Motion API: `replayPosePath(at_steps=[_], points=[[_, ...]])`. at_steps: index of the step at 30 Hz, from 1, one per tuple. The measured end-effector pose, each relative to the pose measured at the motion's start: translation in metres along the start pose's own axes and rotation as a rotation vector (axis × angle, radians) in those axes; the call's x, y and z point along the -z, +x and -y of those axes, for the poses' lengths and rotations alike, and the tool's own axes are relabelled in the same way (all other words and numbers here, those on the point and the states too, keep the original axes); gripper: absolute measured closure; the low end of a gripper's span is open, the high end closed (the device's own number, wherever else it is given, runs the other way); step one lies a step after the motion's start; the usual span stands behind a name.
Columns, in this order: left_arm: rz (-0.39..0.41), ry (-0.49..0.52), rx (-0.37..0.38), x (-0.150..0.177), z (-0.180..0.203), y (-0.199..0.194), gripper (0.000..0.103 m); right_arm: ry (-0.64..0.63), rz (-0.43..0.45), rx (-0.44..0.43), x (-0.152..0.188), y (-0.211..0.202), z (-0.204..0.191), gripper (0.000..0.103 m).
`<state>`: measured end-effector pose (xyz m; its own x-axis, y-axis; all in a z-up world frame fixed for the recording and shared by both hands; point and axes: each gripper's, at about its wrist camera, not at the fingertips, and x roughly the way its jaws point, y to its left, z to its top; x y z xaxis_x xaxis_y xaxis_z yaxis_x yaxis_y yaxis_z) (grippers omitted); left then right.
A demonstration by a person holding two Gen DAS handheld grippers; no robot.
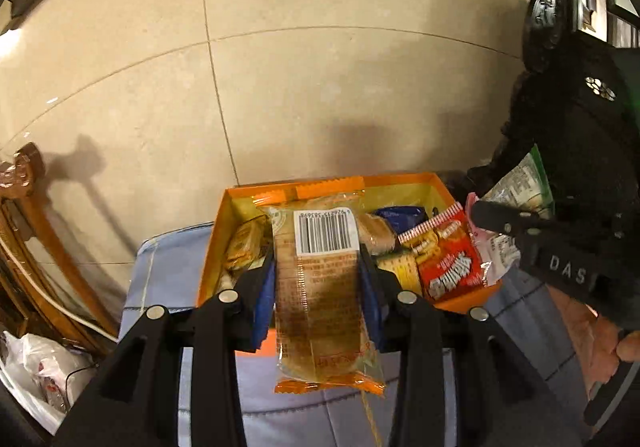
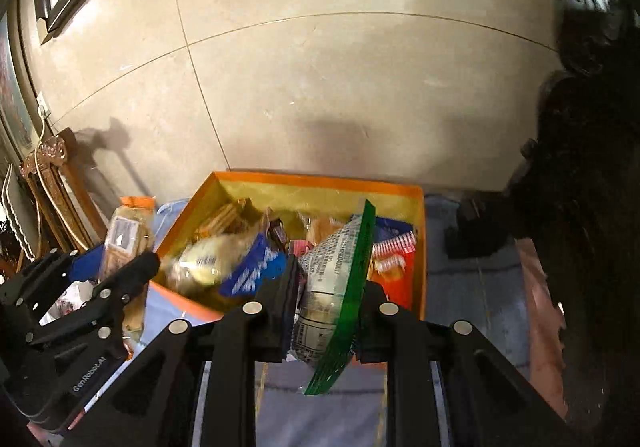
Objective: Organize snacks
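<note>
My left gripper (image 1: pixel 318 271) is shut on a clear biscuit pack with orange ends (image 1: pixel 320 287), barcode facing me, held above the near edge of an orange box (image 1: pixel 240 193). Inside the box lie several snacks, among them a red cracker bag (image 1: pixel 448 263) and a blue pack (image 1: pixel 400 217). My right gripper (image 2: pixel 330 307) is shut on a green-edged clear snack packet (image 2: pixel 336 287), also held over the orange box (image 2: pixel 320 179). In the right wrist view the left gripper (image 2: pixel 116 267) shows at the left with its biscuit pack (image 2: pixel 128 231). The right gripper (image 1: pixel 504 223) appears at the right in the left wrist view.
The box rests on a light blue quilted surface (image 1: pixel 168 271) against a beige tiled wall (image 1: pixel 320 87). A carved wooden frame (image 1: pixel 28 183) stands at the left, a white plastic bag (image 1: pixel 44 367) below it. A dark garment (image 1: pixel 576 127) hangs at the right.
</note>
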<state>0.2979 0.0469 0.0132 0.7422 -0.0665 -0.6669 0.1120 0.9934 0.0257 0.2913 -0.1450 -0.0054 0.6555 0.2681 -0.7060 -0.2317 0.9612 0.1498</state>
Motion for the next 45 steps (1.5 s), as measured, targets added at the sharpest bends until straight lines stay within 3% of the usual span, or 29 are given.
replayPosePath(at_steps=[4, 11, 22, 23, 24, 26, 29, 37, 45], points=[[-0.007, 0.009, -0.020, -0.006, -0.004, 0.017, 0.067, 0.009, 0.009, 0.007, -0.010, 0.014, 0.001, 0.081], [-0.047, -0.051, 0.029, 0.001, -0.014, 0.025, 0.067, 0.001, 0.018, 0.052, -0.012, 0.023, 0.002, 0.081], [0.001, -0.057, 0.015, -0.010, -0.013, 0.016, 0.066, -0.007, 0.019, 0.071, -0.011, 0.027, -0.002, 0.079], [0.004, -0.067, -0.007, -0.010, -0.014, 0.017, 0.045, 0.001, 0.024, 0.093, -0.012, 0.028, -0.002, 0.055], [0.007, -0.084, -0.042, -0.011, -0.016, 0.017, 0.004, 0.012, 0.033, 0.129, -0.013, 0.029, 0.000, 0.004], [0.059, -0.163, -0.083, -0.012, -0.027, 0.015, 0.004, 0.054, 0.053, 0.225, -0.014, 0.028, 0.007, 0.003], [0.014, -0.194, -0.025, -0.014, -0.037, 0.023, 0.004, 0.079, 0.042, 0.199, -0.014, 0.024, 0.018, 0.004], [-0.028, -0.093, -0.073, -0.007, -0.020, 0.038, 0.004, 0.070, 0.059, 0.193, -0.017, 0.014, 0.016, 0.004], [-0.047, -0.096, -0.069, -0.004, -0.022, 0.037, 0.004, 0.074, 0.052, 0.183, -0.015, 0.016, 0.015, 0.004]])
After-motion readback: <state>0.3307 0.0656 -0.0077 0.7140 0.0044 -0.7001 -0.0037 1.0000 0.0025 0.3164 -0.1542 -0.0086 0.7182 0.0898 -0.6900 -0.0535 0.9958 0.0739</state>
